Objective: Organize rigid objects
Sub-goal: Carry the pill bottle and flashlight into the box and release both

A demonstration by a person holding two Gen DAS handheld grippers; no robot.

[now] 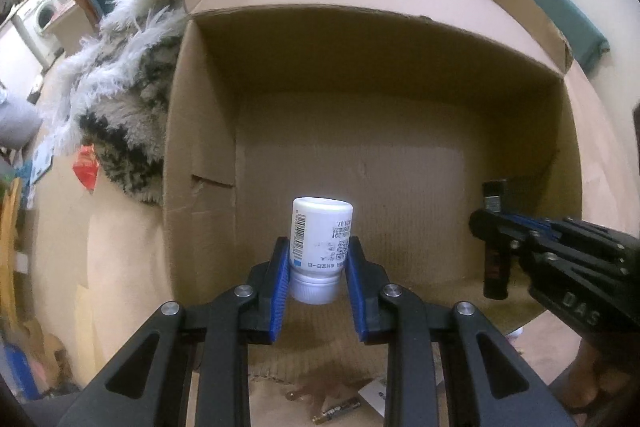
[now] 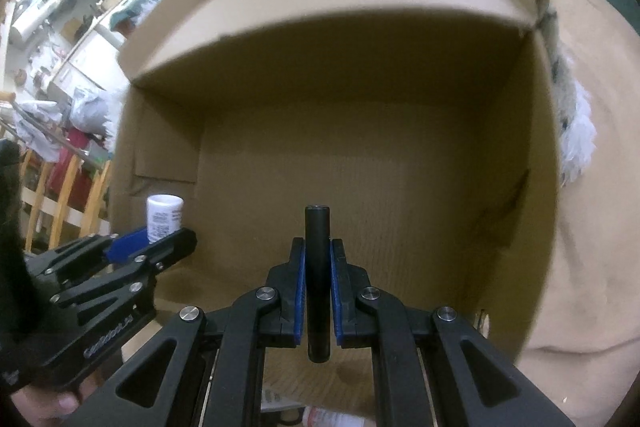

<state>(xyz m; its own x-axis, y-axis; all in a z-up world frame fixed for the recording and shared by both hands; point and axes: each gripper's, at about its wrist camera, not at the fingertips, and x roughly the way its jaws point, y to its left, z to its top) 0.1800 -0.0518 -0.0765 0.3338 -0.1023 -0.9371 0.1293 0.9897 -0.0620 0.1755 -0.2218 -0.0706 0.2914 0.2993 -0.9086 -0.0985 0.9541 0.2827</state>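
A white pill bottle with a printed label hangs cap-down between the blue pads of my left gripper, which is shut on it. It is held over the open cardboard box. My right gripper is shut on a slim black cylinder, also over the box. In the left wrist view the right gripper and its black cylinder show at the right. In the right wrist view the left gripper with the white bottle shows at the left.
The box's inside shows only bare cardboard floor, its flaps standing open. A shaggy white and black rug lies left of the box. A small battery and a card lie on the brown surface in front. A cluttered room and wooden rails lie beyond.
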